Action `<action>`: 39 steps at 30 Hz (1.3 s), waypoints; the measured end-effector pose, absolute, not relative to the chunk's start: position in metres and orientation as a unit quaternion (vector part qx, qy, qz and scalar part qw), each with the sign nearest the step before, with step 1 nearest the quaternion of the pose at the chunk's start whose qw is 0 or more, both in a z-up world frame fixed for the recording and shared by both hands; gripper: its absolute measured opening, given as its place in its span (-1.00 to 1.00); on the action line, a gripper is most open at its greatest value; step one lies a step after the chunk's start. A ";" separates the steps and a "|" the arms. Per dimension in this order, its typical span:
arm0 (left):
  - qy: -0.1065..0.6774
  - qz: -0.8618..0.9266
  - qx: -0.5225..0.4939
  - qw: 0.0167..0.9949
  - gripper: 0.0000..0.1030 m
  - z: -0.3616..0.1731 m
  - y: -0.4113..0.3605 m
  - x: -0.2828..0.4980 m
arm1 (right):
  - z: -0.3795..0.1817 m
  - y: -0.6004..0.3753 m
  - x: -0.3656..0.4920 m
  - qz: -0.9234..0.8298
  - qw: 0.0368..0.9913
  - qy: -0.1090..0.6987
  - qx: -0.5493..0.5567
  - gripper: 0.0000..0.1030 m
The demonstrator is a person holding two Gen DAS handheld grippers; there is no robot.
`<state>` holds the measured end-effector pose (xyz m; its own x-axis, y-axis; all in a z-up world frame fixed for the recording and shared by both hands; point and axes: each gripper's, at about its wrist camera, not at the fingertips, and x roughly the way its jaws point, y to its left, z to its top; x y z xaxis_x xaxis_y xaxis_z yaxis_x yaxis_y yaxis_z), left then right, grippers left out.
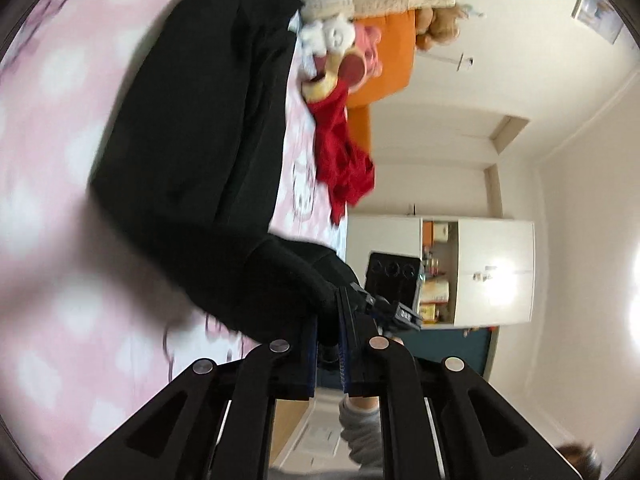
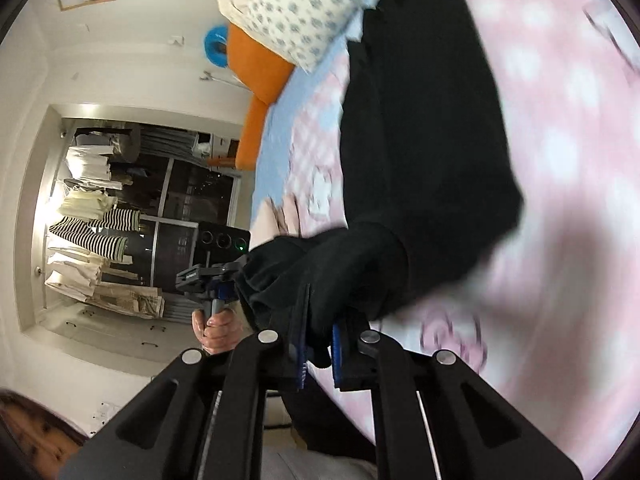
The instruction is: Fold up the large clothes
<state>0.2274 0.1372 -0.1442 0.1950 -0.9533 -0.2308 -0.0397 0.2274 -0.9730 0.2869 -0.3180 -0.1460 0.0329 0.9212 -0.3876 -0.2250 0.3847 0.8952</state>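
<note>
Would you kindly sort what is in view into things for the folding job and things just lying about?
For the job: black garment, left gripper, right gripper.
Lying about: red cloth, plush toys, floral pillow, orange cushion.

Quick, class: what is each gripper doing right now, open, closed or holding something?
Left gripper: closed on the black garment.
Right gripper: closed on the same garment.

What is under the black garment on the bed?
The black garment lies on a pink patterned bedsheet, which shows all around it. Both tools, left and right, pinch its near edge. Anything beneath its middle is covered.
</note>
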 end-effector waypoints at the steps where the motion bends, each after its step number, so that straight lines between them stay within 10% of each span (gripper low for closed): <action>1: 0.502 -0.379 -0.494 0.600 -0.75 -0.141 0.141 0.240 | -0.141 -0.315 0.301 0.445 0.643 0.529 0.329 -0.82; 23: 0.512 -0.249 -0.528 0.630 -0.68 -0.222 0.161 0.389 | -0.220 -0.301 0.460 0.342 0.620 0.571 0.415 -0.67; 24: 0.510 -0.254 -0.516 0.639 -0.65 -0.213 0.159 0.389 | -0.209 -0.305 0.456 0.352 0.625 0.568 0.403 -0.58; 26: 0.501 -0.254 -0.458 0.689 -0.30 -0.175 0.160 0.380 | -0.182 -0.313 0.443 0.374 0.650 0.547 0.373 0.78; 27: 0.494 -0.249 -0.427 0.715 -0.08 -0.157 0.160 0.375 | -0.161 -0.320 0.433 0.369 0.684 0.525 0.346 0.93; 29: 0.461 -0.226 -0.361 0.779 0.30 -0.114 0.159 0.362 | -0.130 -0.333 0.416 0.371 0.732 0.479 0.312 0.88; 33: 0.428 -0.270 -0.321 0.800 0.30 -0.067 0.140 0.344 | -0.091 -0.340 0.380 0.367 0.789 0.433 0.235 0.48; 35: 0.433 -0.297 -0.262 0.810 0.29 -0.059 0.104 0.337 | -0.087 -0.321 0.363 0.370 0.812 0.419 0.170 -0.23; 39: 0.448 -0.326 -0.164 0.816 0.02 -0.081 0.049 0.335 | -0.116 -0.271 0.360 0.357 0.818 0.443 0.084 -0.45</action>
